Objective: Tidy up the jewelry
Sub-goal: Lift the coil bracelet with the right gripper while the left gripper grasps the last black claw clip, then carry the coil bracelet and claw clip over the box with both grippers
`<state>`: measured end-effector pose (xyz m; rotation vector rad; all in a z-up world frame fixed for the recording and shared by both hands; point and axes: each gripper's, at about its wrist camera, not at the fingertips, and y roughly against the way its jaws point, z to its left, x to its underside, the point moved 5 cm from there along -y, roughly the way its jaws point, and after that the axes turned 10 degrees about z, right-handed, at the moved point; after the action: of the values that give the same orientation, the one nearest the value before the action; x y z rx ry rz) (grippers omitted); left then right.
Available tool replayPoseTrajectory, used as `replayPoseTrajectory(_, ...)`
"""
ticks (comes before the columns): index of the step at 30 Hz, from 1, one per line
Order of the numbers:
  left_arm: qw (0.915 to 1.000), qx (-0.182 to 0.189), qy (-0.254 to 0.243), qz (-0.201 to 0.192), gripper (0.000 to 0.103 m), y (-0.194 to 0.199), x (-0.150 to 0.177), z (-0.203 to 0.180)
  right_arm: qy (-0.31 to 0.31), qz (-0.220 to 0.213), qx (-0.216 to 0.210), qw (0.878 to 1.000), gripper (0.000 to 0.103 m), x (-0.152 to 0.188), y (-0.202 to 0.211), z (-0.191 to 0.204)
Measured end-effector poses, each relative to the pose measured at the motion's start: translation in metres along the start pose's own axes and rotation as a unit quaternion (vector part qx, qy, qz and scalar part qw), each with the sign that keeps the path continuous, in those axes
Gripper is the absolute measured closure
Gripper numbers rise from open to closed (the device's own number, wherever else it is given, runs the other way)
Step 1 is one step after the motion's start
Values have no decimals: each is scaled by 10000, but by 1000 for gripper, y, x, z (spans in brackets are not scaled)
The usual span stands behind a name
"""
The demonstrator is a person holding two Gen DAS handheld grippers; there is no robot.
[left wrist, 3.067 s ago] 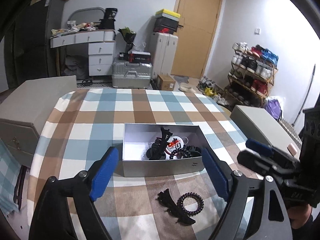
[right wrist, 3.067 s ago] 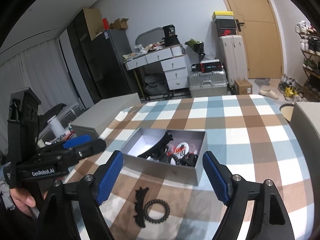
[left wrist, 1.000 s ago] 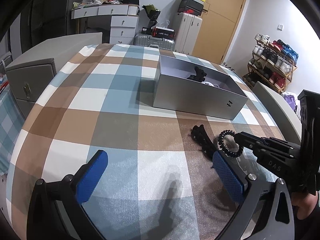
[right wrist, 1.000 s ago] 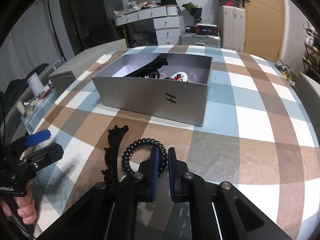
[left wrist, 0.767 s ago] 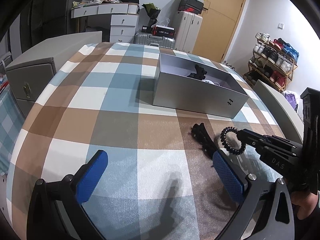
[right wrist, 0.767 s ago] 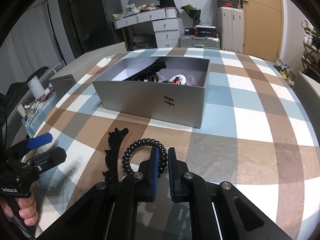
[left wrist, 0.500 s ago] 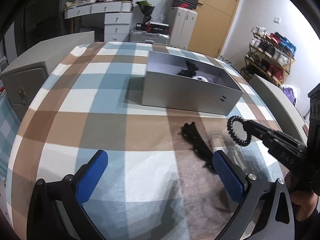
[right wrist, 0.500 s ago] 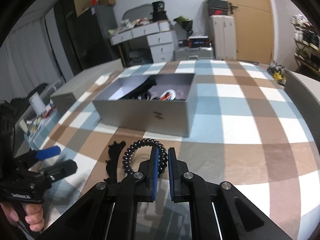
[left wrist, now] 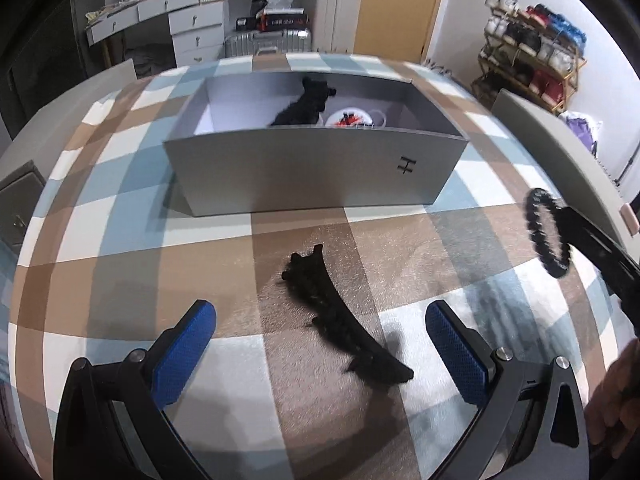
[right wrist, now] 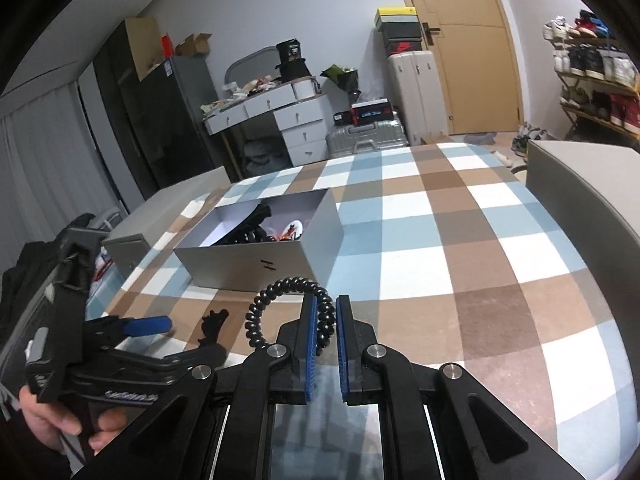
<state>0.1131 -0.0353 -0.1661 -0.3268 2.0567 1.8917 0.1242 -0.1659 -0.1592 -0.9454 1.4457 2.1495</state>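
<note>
Your right gripper (right wrist: 322, 322) has its jaws pinched on one side of the black spiral hair tie (right wrist: 291, 307), and that is the weak point: only a short arc of the coil sits between the blue pads, the rest loops out ahead and to the left in open air, so a quick swing or a slight easing of the squeeze could let the springy coil slip out and drop onto the checked surface (right wrist: 460, 264) short of the grey box (right wrist: 264, 258). Carry it too low and the dangling loop may also catch the box's near wall rather than clear it. The tie is lifted off the surface, with the box ahead and to the left of it, already holding a black claw clip and a round red-and-white piece. Your left gripper (left wrist: 320, 344) has its jaws spread wide and holds nothing; the black hair clip (left wrist: 340, 328) lies flat on the surface between them, slanted, closer to the right pad. If you close as you stand, you may nudge it askew instead of seating it squarely.
</note>
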Motion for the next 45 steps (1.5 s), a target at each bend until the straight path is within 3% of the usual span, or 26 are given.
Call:
replayPoseTrajectory(5,9997,-118,-26,219,5,-8,1,-3,-162,26,-169,9997,95,2,0,-6)
replayPoseTrajectory(8,9991,-317,-196,214,21,-6,1,-7,-167,-3,-227,9996,95,2,2,-8)
replayPoseTrajectory(10,9990,-294,-286,187,35,-2,3,-11,-176,-23,-258,9995,95,2,2,-8)
replayPoseTrajectory(14,9984,-316,-457,141,53,1,6,-19,-170,2,-312,9994,95,4,2,-7)
replayPoseTrajectory(16,9977,-303,-593,128,78,3,7,-25,-177,12,-342,9993,95,4,1,-6)
replayPoseTrajectory(18,9968,-353,-707,126,85,3,7,-29,-161,24,-355,9992,95,4,1,-4)
replayPoseTrajectory(20,9963,-388,-758,121,85,4,9,-29,-158,26,-359,9992,94,3,1,-4)
replayPoseTrajectory(29,9975,69,-709,33,88,16,9,-25,-57,124,-406,9991,95,3,-2,8)
replayPoseTrajectory(33,9972,467,-557,-168,88,30,5,-20,-77,229,-494,9985,95,0,-9,13)
replayPoseTrajectory(45,9918,897,-449,-787,88,66,-23,-5,225,191,-554,9980,95,-25,-22,30)
